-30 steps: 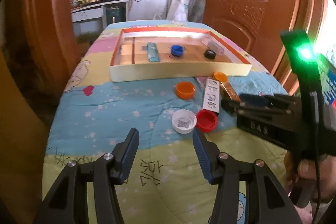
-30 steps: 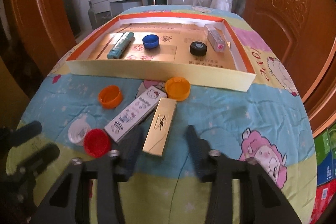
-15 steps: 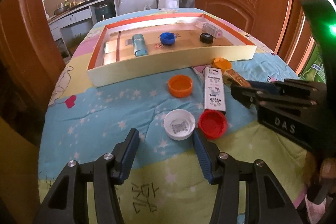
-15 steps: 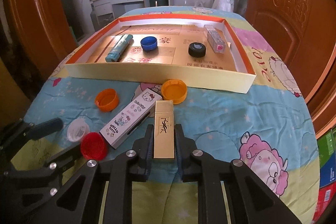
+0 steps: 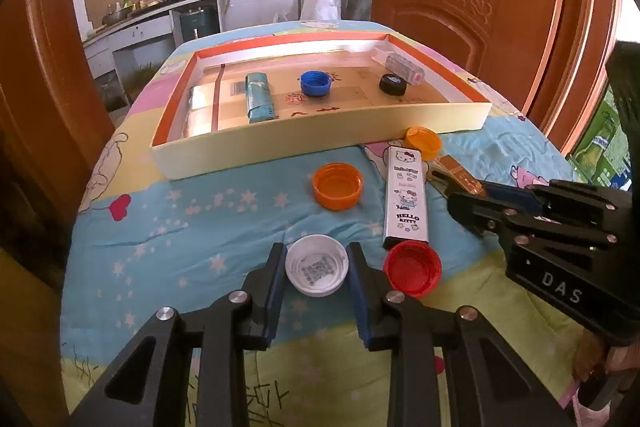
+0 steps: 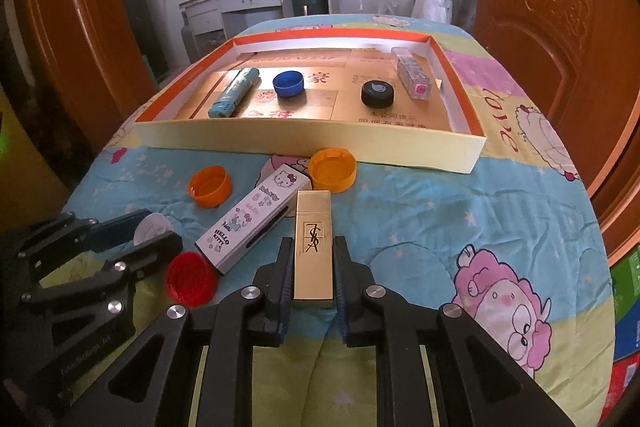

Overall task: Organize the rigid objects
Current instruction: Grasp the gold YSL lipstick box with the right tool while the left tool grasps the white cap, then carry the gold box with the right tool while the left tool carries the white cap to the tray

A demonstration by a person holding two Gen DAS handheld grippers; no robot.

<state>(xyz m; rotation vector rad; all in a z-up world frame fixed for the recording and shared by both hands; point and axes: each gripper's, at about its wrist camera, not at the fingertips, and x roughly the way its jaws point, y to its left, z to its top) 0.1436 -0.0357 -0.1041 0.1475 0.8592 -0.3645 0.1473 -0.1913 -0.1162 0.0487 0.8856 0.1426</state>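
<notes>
Your left gripper point(image 5: 317, 269): jaws clenched around the white cap point(image 5: 317, 270), red cap point(image 5: 413, 268) just right. Your right gripper point(image 6: 313, 269): jaws grasping the gold case point(image 6: 313, 249), tray point(image 6: 304, 143) beyond.

Both grippers matte black plastic, silver screws. Left gripper point(image 5: 317, 261) fingers point(image 5: 273, 279) have blue ribbed pads. Right gripper point(image 6: 313, 259) body marked "DAS" in white; bare skin behind it.

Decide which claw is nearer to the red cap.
Left. The left claw is closed around the white cap, right beside the red cap; the right claw grips the gold case, beyond the Hello Kitty box.
</notes>
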